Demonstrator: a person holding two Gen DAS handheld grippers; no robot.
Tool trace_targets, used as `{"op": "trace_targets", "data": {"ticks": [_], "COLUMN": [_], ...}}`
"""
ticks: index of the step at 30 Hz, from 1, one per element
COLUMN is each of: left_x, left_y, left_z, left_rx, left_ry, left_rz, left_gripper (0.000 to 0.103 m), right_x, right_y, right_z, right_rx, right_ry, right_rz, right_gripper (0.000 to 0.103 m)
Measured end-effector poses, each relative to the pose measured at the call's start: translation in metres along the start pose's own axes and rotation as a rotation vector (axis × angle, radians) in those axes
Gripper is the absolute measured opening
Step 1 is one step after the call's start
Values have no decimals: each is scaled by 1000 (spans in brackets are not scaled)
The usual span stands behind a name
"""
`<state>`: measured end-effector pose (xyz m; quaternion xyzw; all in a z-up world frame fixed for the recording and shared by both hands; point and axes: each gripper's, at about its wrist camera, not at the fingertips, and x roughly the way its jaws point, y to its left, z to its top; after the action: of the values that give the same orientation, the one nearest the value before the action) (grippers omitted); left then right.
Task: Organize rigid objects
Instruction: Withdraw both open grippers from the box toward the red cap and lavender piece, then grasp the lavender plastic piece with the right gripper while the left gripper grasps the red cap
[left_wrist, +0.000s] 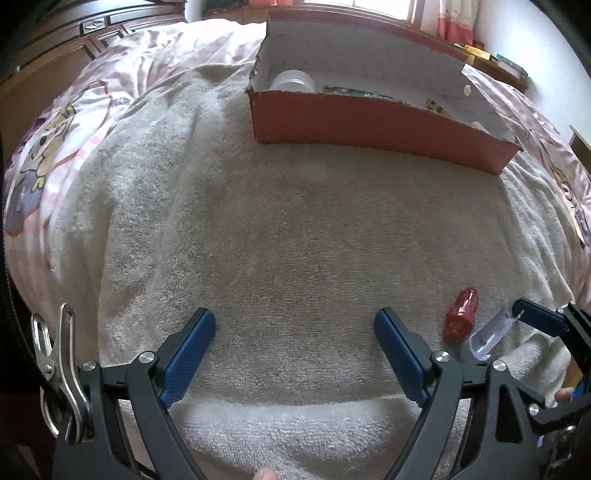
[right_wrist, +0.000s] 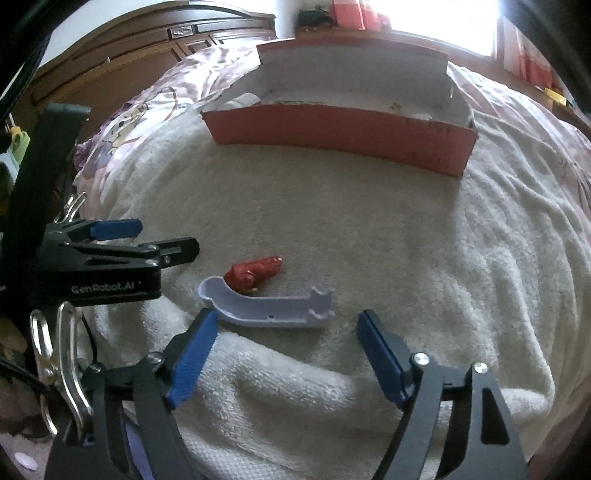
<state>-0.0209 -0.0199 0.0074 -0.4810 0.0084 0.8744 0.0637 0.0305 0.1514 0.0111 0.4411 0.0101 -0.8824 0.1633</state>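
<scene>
A small red plastic piece (right_wrist: 256, 276) and a pale lilac curved plastic shell (right_wrist: 264, 303) lie on a cream towel near its front edge. My right gripper (right_wrist: 286, 325) is open, its blue pads either side of the shell's near edge, just short of it. My left gripper (left_wrist: 295, 325) is open and empty over bare towel, left of both objects; the red piece (left_wrist: 461, 315) and shell (left_wrist: 491, 334) show at its right. A red cardboard box (left_wrist: 369, 122) with a white inside stands at the back, holding a clear jar (left_wrist: 293, 82) and flat printed items.
The cream towel (left_wrist: 277, 229) covers a bed with a pink cartoon-print cover (left_wrist: 55, 147). A dark wooden headboard (right_wrist: 147, 48) stands at the back left. A window with pink curtains (right_wrist: 532, 70) is behind the box. The towel's front hem is folded over near the grippers.
</scene>
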Motion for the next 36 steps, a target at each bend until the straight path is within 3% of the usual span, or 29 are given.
{"op": "trace_targets", "data": {"ticks": [10,13,14,24,36], "left_x": [1,1,1,-8,-25], "left_y": [6,7,7,5,-38], "left_z": [0,-1,-1,-2,-2], "left_rx": [-24,-32,-32,-12,121], "left_ry": [-7,-8,-9,-22,-76], "left_rz": [-7,-8,-9,-34,-108], "left_gripper": [90,90,90,90,89], "right_x": [12,11,10,-8,-9], "right_y": [11,12,11,-18,-59], "right_z": [-1,-1,-1,-2,-2], "right_rx": [29,31,34,117,195], "right_ry": [-11,-19,-26,-70,-71], "right_rz": [-82,-120,-140,-143,-146], "right_gripper": [92,82,73,73,73]}}
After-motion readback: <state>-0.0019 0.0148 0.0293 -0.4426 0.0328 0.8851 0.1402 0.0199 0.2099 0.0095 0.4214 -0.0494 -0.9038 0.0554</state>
